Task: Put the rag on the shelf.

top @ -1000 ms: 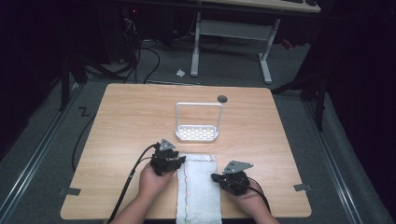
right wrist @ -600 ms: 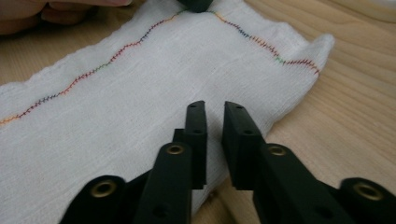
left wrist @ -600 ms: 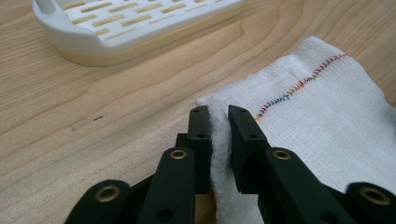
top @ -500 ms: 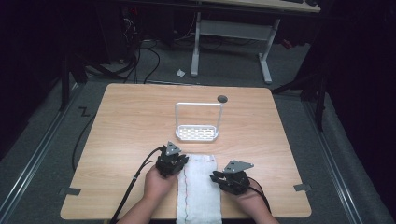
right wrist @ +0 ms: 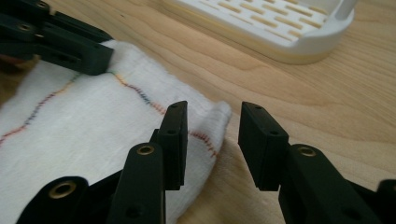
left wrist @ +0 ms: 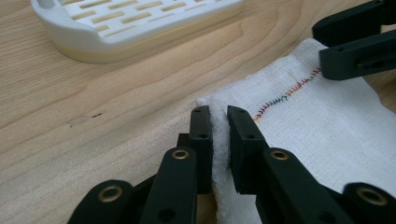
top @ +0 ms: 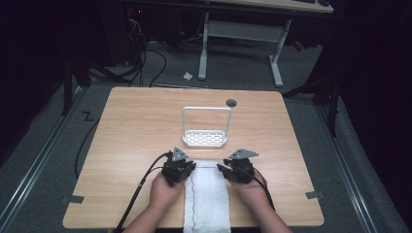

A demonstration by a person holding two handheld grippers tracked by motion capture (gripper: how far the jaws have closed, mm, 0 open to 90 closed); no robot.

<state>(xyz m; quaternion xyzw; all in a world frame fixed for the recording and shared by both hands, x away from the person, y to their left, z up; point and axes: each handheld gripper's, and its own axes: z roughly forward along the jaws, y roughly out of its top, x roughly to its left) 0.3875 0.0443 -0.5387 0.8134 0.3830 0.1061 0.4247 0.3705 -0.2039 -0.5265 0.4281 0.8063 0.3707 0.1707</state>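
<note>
Moved: right gripper [top: 228,170] now higher, level w/ left gripper [top: 186,170].
Cloth [top: 207,194]: lower centre, long axis top-bottom.
Left jaws: pinching top-left corner.
Right jaws: spread, top-right corner between, ungripped.

Right gripper view.

- Right gripper [right wrist: 210,140]: two black jaws with brass-coloured rivets, rising from the bottom edge, standing apart with a clear gap between them. One jaw lies over the cloth's corner; the other is over bare wood.
- White woven cloth with multicoloured stitched line [right wrist: 84,140]: lies flat on the table, spreading to the left edge; its near corner is slightly bunched between the jaws.
- Left gripper [right wrist: 100,58]: black, upper left, its tip at the cloth's far edge; whether it pinches the cloth cannot be told.
- White slotted plastic tray [right wrist: 280,28]: top right, resting on the table, apart from the cloth.
- Light wooden table [right wrist: 299,93].
</note>
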